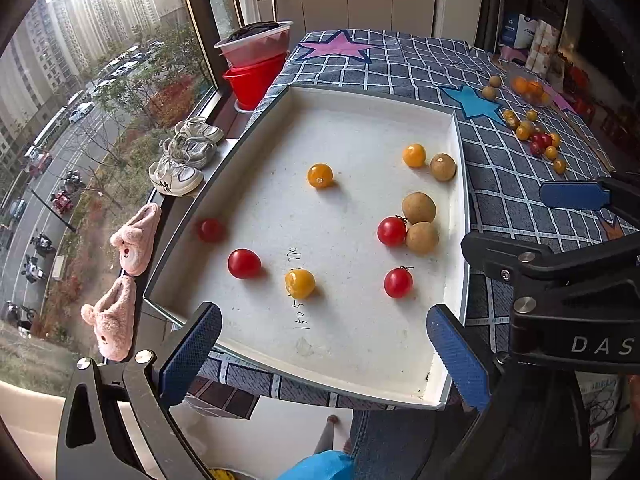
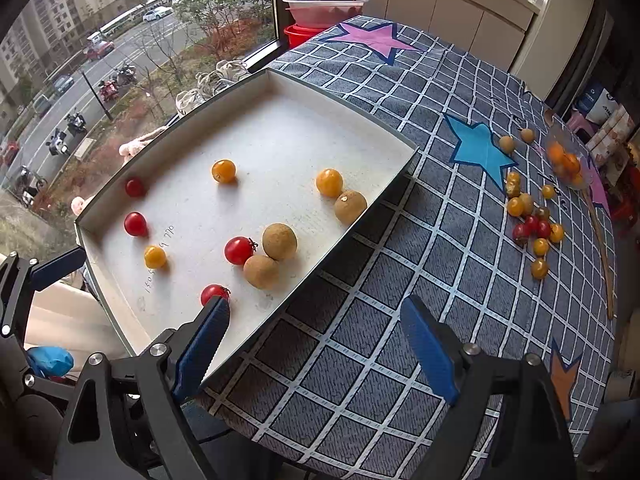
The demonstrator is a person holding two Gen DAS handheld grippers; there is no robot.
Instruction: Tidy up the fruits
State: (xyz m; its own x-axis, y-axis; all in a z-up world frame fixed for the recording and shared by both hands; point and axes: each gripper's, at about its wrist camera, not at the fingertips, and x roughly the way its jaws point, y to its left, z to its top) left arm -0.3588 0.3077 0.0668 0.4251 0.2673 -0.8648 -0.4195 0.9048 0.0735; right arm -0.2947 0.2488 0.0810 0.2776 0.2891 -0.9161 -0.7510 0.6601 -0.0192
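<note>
A white tray [image 1: 360, 120] holds several red tomatoes, such as one [image 1: 244, 263] near the left, yellow tomatoes such as one [image 1: 320, 175], and three brown longans, one [image 1: 418, 208] at the right. One red tomato [image 1: 211, 230] by the left wall looks blurred. My left gripper [image 1: 324, 344] is open and empty over the tray's near edge. My right gripper [image 2: 316, 344] is open and empty over the tray's near right corner [image 2: 256, 332]. A loose pile of fruit [image 2: 534, 224] lies on the cloth to the right.
The checked tablecloth [image 2: 400, 264] has star patches. A clear bowl of orange fruit [image 2: 566, 162] stands at the far right. Red and pink basins [image 1: 256, 60] sit by the window. Shoes and slippers lie on the sill [image 1: 180, 168].
</note>
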